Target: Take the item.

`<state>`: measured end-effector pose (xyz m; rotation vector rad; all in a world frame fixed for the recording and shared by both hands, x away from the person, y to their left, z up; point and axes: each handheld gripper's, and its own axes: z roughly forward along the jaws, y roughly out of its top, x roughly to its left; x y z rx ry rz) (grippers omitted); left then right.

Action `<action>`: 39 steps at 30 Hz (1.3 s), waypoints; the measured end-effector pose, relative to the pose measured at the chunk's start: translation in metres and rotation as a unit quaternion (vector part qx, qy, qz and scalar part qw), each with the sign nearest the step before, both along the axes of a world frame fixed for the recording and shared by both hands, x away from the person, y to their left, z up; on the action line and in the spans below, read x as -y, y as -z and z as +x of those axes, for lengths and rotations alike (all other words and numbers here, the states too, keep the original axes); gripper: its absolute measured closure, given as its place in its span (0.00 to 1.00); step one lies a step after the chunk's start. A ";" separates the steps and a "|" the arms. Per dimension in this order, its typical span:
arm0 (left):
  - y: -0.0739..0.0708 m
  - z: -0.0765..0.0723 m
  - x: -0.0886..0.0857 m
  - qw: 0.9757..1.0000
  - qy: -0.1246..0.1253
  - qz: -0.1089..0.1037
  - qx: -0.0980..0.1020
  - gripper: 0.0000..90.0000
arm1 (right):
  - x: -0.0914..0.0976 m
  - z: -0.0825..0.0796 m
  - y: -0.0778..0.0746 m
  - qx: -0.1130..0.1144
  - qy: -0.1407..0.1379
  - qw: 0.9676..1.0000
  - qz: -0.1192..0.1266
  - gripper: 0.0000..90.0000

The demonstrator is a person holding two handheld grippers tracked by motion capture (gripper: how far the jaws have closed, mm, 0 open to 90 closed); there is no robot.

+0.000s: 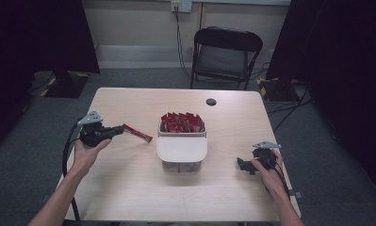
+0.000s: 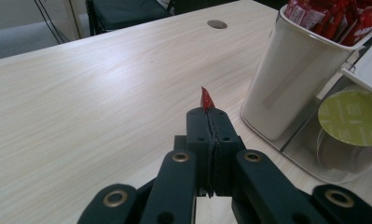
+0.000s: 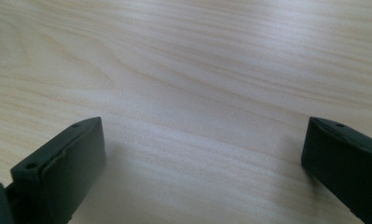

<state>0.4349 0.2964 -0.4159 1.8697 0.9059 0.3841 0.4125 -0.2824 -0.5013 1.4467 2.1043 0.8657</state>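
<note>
A slim red foil sachet, flat and glossy, is pinched at one end by the left tongs, whose matte black jaws are pressed tight together on it; the rest of the sachet juts out beyond them, above the table. In the left gripper view a small red tip is seen poking up past the closed pads, the rest being hidden behind them. Just beyond these tongs a white, smooth-walled plastic container with rounded corners is seen, its far compartment packed with more upright red sachets. Beside it, a clear compartment with a round green-lidded capsule is partly cut off at the picture's edge. The right tongs are held low over bare wood, well apart from the container, jaws spread wide with nothing between them. The table is pale wood-grain laminate with a dark round cable hole. A black folding chair stands behind it on grey carpet, flanked by dark curtains
</note>
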 end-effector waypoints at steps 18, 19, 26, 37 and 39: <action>0.021 -0.010 -0.002 1.000 0.023 0.003 -0.015 0.98 | 0.000 0.000 0.000 0.000 0.000 1.000 0.000 0.00; 0.022 -0.010 -0.001 1.000 0.027 0.002 -0.015 0.98 | 0.000 0.000 0.000 0.000 0.000 1.000 0.000 0.00; 0.030 -0.009 0.005 0.999 0.035 0.015 -0.026 0.97 | 0.000 0.000 0.000 0.000 0.000 1.000 0.000 0.00; 0.039 -0.005 0.001 0.998 0.035 0.026 -0.034 0.96 | 0.000 0.000 0.000 0.000 0.000 1.000 0.000 0.00; 0.041 -0.004 0.001 0.998 0.031 0.024 -0.039 0.94 | 0.000 0.000 0.000 0.000 0.000 1.000 0.000 0.00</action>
